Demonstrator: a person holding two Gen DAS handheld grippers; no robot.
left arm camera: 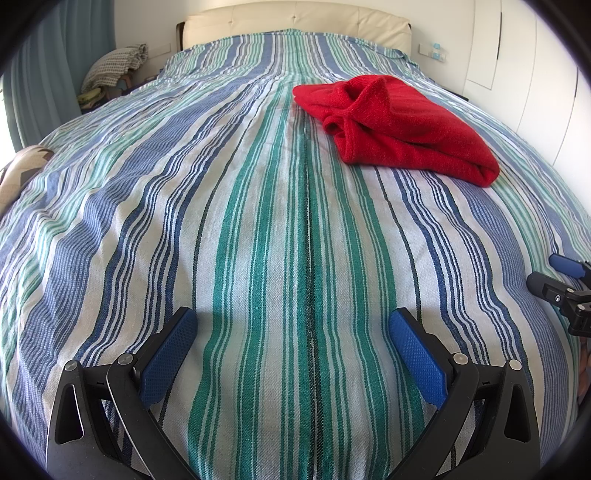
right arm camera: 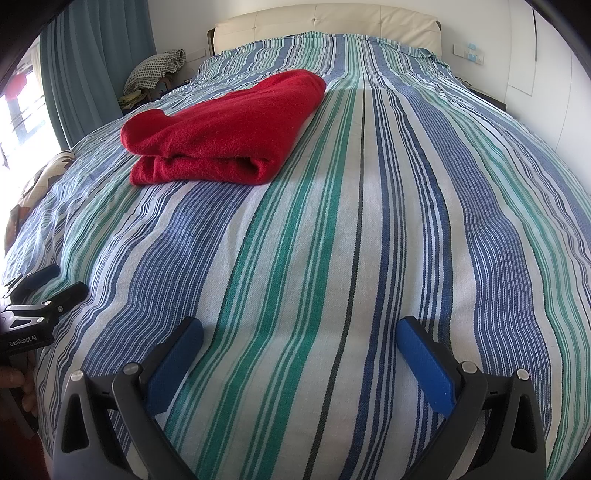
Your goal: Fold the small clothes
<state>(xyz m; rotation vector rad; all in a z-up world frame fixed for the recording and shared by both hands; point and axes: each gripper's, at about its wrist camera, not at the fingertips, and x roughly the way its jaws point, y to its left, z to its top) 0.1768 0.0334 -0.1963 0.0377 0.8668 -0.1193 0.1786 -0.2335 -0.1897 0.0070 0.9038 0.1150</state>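
A red knit garment [left arm camera: 399, 125] lies folded in a thick bundle on the striped bed cover [left arm camera: 258, 240], far ahead and right in the left wrist view. In the right wrist view the same garment [right arm camera: 221, 136] lies ahead and left. My left gripper [left arm camera: 293, 325] is open and empty, low over the cover near the foot of the bed. My right gripper [right arm camera: 299, 332] is open and empty too, well short of the garment. Each gripper shows at the edge of the other's view: the right one [left arm camera: 554, 280], the left one [right arm camera: 55, 284].
A cream padded headboard [left arm camera: 295, 26] stands at the far end. A chair with a checked cloth [left arm camera: 114, 66] and blue curtains [left arm camera: 40, 85] are on the left. White wardrobe doors [left arm camera: 535, 74] line the right wall. A patterned cushion [left arm camera: 18, 177] lies at the bed's left edge.
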